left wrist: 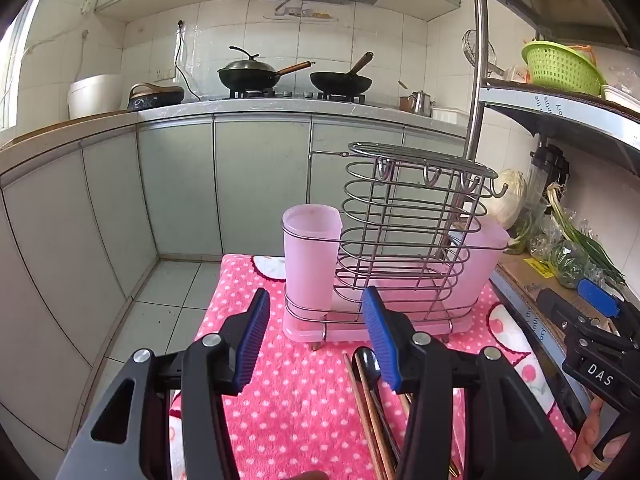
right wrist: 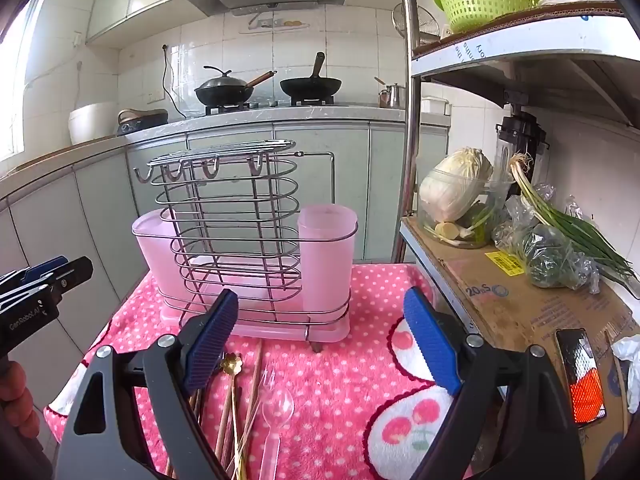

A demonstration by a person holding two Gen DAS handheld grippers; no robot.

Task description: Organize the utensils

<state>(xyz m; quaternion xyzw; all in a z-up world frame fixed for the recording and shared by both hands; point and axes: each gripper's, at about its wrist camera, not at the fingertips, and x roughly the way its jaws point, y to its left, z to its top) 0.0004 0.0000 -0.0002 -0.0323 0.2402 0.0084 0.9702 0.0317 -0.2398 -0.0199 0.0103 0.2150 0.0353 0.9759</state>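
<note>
A pink polka-dot cloth (right wrist: 340, 380) carries the wire utensil rack (right wrist: 240, 240), chopsticks (right wrist: 224, 432), a gold spoon (right wrist: 231, 364) and a clear plastic spoon (right wrist: 278, 404).

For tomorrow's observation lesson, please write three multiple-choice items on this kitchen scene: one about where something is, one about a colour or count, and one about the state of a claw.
1. Where do the loose utensils lie?
A. On the pink cloth, in front of the wire rack
B. Inside the pink cup
C. On the stove

2. How many pans sit on the stove?
A. One
B. Two
C. Four

3. What is the state of the right claw?
A. Shut on a spoon
B. Shut and empty
C. Open and empty

Answers:
1 A, since chopsticks and spoons rest on the cloth before the rack.
2 B, a lidded wok and an open pan.
3 C, its blue pads stand apart with nothing between.
</note>
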